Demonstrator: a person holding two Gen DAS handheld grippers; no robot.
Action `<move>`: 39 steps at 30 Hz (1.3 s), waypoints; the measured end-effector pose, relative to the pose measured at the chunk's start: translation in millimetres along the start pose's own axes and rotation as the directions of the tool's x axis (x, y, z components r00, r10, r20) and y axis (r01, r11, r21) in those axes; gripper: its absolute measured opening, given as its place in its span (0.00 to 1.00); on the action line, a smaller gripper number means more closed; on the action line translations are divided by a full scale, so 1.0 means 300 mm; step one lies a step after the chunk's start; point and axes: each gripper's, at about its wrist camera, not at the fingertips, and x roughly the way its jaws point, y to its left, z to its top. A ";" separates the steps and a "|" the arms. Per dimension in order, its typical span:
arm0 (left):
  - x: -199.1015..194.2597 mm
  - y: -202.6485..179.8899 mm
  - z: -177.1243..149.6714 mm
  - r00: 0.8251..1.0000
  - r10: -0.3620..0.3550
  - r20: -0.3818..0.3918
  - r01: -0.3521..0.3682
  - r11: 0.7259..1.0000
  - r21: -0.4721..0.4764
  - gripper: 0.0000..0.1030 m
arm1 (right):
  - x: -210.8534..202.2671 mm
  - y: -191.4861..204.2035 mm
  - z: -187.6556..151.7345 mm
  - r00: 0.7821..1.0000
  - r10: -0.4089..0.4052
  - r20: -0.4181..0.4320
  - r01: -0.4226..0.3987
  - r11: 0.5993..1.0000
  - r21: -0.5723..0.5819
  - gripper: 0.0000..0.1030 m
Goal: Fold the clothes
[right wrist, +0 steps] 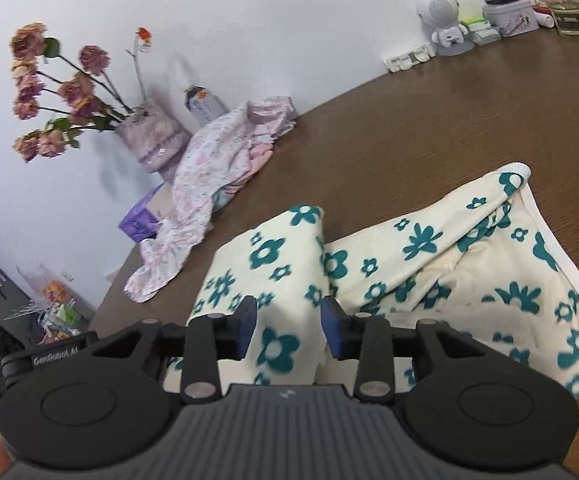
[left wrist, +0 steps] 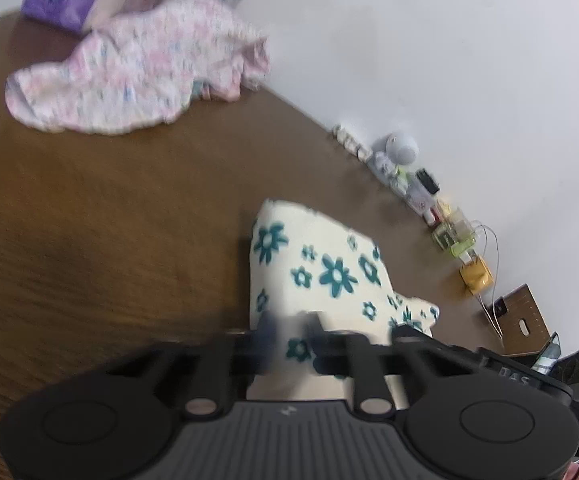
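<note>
A cream garment with teal flowers (right wrist: 429, 260) lies partly bunched on the brown table (right wrist: 409, 120). A raised fold of it runs up between the blue pads of my right gripper (right wrist: 289, 328), which is shut on that fold. In the left wrist view the same garment (left wrist: 329, 264) reaches up into my left gripper (left wrist: 291, 330). Its fingers are blurred and stand close together with the cloth pinched between them. A second garment, pink and white with a small print (right wrist: 209, 172), lies crumpled near the wall, apart from both grippers; the left wrist view has it (left wrist: 137, 76) at the upper left.
A vase of dried roses (right wrist: 153, 140) and a purple pack (right wrist: 141, 220) stand by the wall behind the pink garment. A white figurine (right wrist: 445, 16), a tin, a glass and small boxes line the wall to the right. A cardboard box (left wrist: 525, 320) sits at the table's far end.
</note>
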 end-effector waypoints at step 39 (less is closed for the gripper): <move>0.206 0.011 0.244 0.999 0.032 -0.005 -0.032 0.999 -0.030 0.07 | 0.216 -0.027 0.182 0.999 -0.030 -0.031 0.030 0.999 0.020 0.14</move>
